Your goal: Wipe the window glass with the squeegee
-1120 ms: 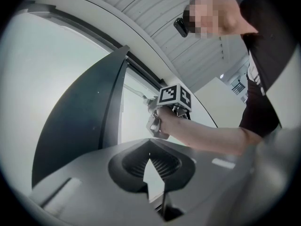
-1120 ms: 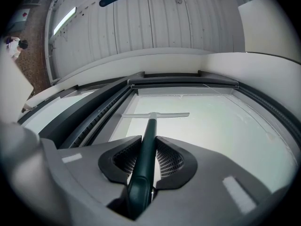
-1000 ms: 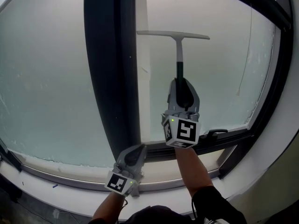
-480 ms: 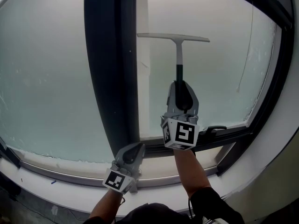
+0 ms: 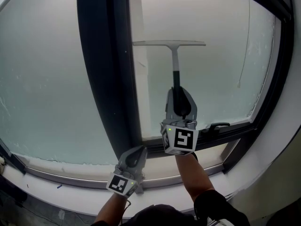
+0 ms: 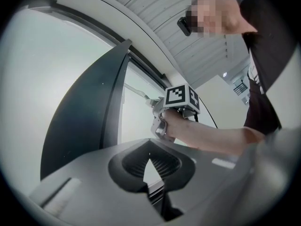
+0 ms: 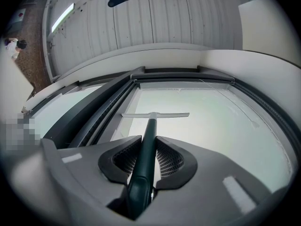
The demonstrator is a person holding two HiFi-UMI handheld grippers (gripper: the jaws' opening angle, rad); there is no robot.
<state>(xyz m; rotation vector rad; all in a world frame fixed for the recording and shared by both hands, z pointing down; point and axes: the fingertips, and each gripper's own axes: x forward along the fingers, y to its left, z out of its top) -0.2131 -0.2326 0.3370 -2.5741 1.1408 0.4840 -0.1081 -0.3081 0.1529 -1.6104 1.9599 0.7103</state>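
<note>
Dark frame post (image 5: 104, 65): upright between the two panes, just left of the squeegee (image 5: 174, 55) blade.
Window handle (image 5: 217, 125): on the lower frame, right of the right gripper (image 5: 179, 94).
Right gripper: jaws clamped on the squeegee's dark handle; the blade lies on the window glass (image 5: 216, 69).
Left gripper (image 5: 136, 155): jaws together, nothing between them, low by the foot of the post.
Change: the blade and right gripper stand a little lower on the pane than half a second ago.
Free room: open glass to the right of and below the blade; its left end is near the frame edge.
</note>
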